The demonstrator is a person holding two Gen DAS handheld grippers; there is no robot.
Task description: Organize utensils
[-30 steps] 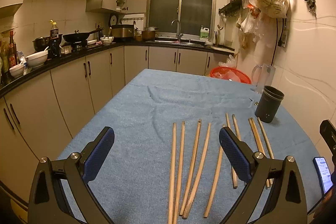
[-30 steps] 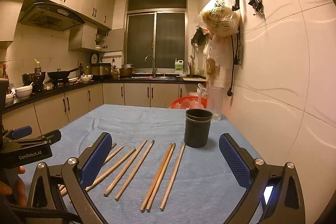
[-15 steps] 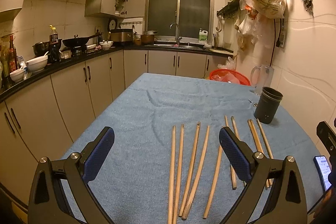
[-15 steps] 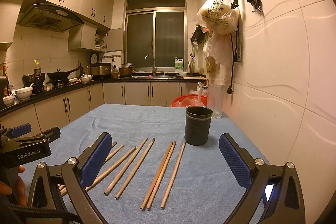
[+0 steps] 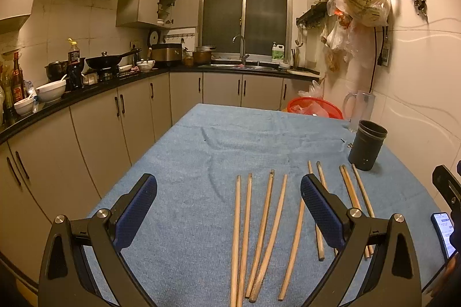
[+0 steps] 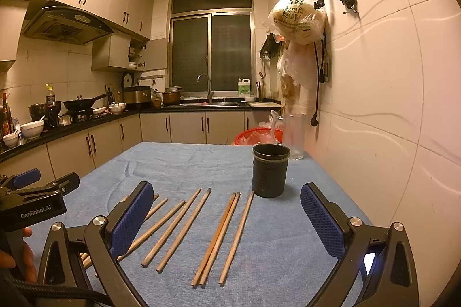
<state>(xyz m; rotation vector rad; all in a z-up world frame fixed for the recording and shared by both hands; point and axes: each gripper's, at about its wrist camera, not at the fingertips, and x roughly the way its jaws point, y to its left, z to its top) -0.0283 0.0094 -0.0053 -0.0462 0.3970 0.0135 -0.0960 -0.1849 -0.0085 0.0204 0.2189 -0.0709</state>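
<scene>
The left claw (image 5: 229,204) is spread wide, its blue pads (image 5: 135,209) apart and grasping nothing, raised above the blue-clothed table (image 5: 187,163). The right claw (image 6: 224,210) is likewise fully released and touches nothing. The wooden chopsticks (image 6: 214,239) lie loose on the cloth in a rough row, tips pointing toward 12 o'clock; in the right wrist view most sit between the pads, some passing behind the left pad. The dark utensil holder (image 6: 270,171) stands upright at about 1 o'clock, just beyond the rightmost chopsticks, not touching them.
</scene>
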